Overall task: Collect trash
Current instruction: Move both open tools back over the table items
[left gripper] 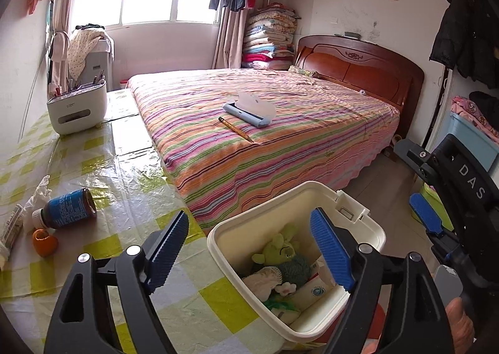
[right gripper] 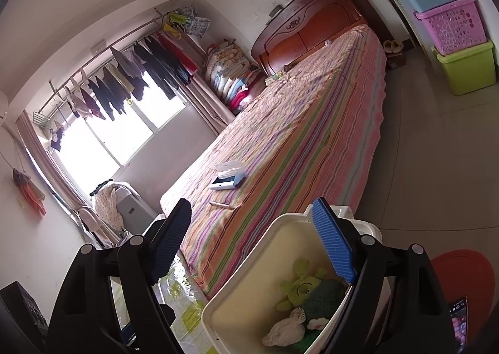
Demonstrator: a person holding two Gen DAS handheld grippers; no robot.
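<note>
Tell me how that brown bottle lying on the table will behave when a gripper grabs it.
The brown bottle lies on its side on the glossy table cover, so a nudge would probably roll it. It looks rigid, possibly glass, so likely breakable. Its smooth label may slip in the pads.

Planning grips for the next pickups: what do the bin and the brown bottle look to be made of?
Bin: likely rigid plastic, cream, matte, with moulded rim and hinge lugs. Bottle: dark brown and glossy, glass or plastic, can't tell; blue paper-like label, lying on its side.
</note>
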